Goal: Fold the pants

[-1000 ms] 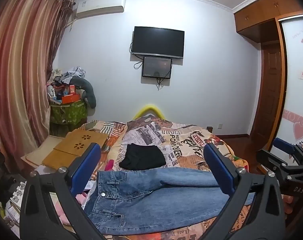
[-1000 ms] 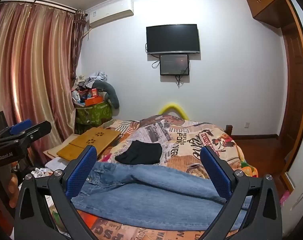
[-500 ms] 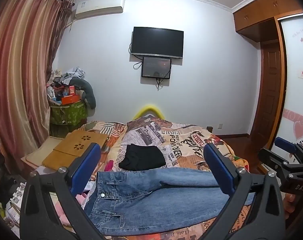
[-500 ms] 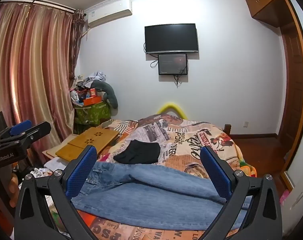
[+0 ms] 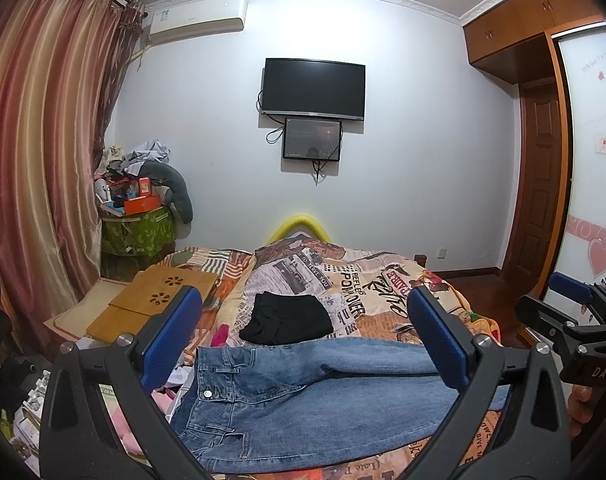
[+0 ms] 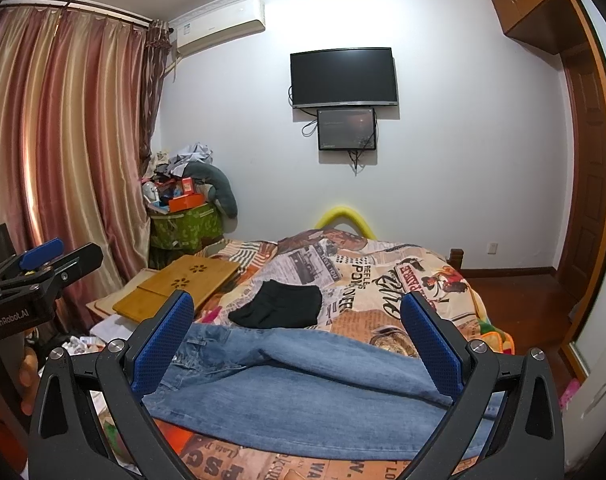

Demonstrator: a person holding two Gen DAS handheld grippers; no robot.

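Blue jeans (image 5: 303,396) lie flat across the near end of the bed, waistband to the left and legs to the right, one leg folded over the other; they also show in the right wrist view (image 6: 303,384). My left gripper (image 5: 303,336) is open and empty, held above the jeans. My right gripper (image 6: 297,336) is open and empty, held above the jeans too. Each gripper shows at the edge of the other's view: the right gripper (image 5: 575,320) and the left gripper (image 6: 43,268).
A folded black garment (image 5: 287,320) lies on the newspaper-print bedspread (image 5: 363,292) beyond the jeans. A wooden lap desk (image 5: 155,304) rests at the bed's left side. A cluttered green bin (image 5: 137,228), curtains (image 5: 35,168), a wall TV (image 5: 313,88) and a door (image 5: 539,184) surround the bed.
Both views have shifted very slightly; the jeans sit a touch lower in frame. Both grippers stay open and the jeans have not moved.
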